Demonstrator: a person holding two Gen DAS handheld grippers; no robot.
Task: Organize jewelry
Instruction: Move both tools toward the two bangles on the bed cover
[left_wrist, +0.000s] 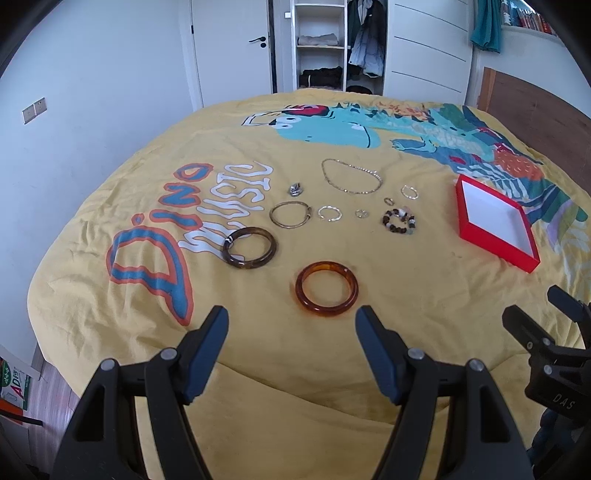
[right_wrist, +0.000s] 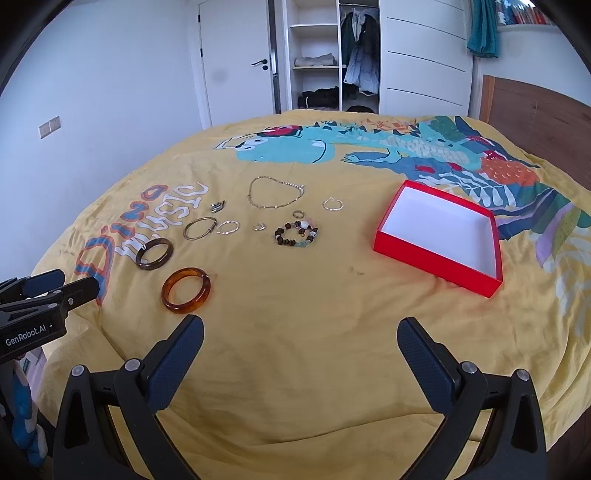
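Observation:
Jewelry lies spread on a yellow bedspread (left_wrist: 280, 373). An amber bangle (left_wrist: 327, 293) (right_wrist: 186, 290) lies nearest, just ahead of my open, empty left gripper (left_wrist: 291, 319). Behind it are a dark brown bangle (left_wrist: 249, 248) (right_wrist: 154, 253), a thin gold bangle (left_wrist: 289, 214), a chain necklace (left_wrist: 349, 176) (right_wrist: 275, 192), a beaded bracelet (left_wrist: 399, 220) (right_wrist: 296, 233) and several small rings. An empty red box (left_wrist: 496, 229) (right_wrist: 439, 240) with a white inside sits to the right. My right gripper (right_wrist: 301, 330) is open and empty over bare bedspread.
A wooden headboard (right_wrist: 535, 110) is at the far right. Beyond the bed are a white door (left_wrist: 236, 48) and an open wardrobe (right_wrist: 332, 55). The bed's left edge drops to the floor, where a carton (left_wrist: 14, 384) stands.

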